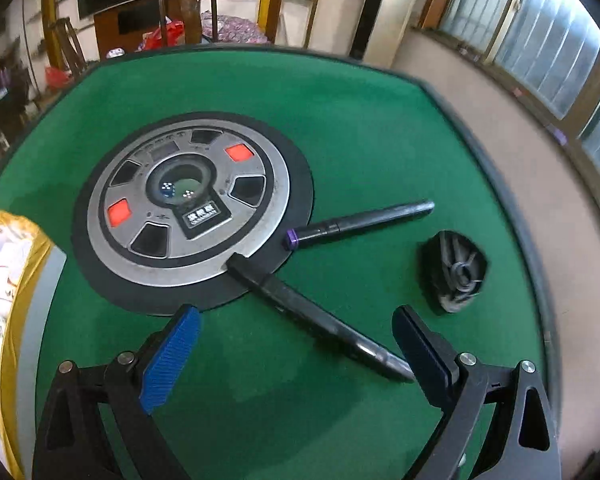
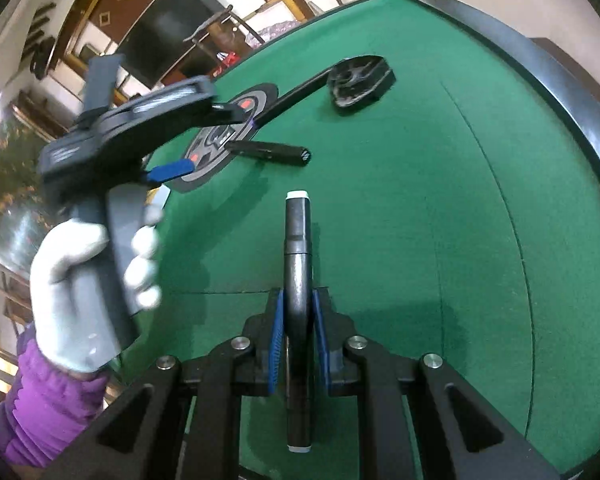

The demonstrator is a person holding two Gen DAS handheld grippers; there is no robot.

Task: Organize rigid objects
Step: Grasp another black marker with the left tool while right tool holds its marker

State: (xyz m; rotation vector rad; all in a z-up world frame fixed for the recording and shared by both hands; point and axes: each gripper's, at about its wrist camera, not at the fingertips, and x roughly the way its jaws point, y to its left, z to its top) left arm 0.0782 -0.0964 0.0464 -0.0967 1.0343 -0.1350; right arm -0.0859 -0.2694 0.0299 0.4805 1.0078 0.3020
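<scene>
Two black marker pens lie on the green felt table [image 1: 360, 120]. The near marker [image 1: 316, 312] lies diagonally between my open left gripper's [image 1: 296, 344] blue fingers, one end on the dice console's rim. A purple-capped marker [image 1: 360, 222] lies beyond it. A black pen holder [image 1: 454, 272] lies on its side at the right. My right gripper [image 2: 298, 312] is shut on a third black marker with white ends [image 2: 297, 264], held above the felt. The right wrist view also shows the near marker [image 2: 268, 150], the pen holder [image 2: 360, 80] and the left gripper's blue finger [image 2: 170, 171].
A round grey dice console [image 1: 188, 204] with red buttons sits in the table's middle. A yellow-edged package [image 1: 4, 320] stands at the left. A gloved hand [image 2: 72, 276] holds the left gripper. The raised dark table rim [image 2: 540, 92] runs along the right.
</scene>
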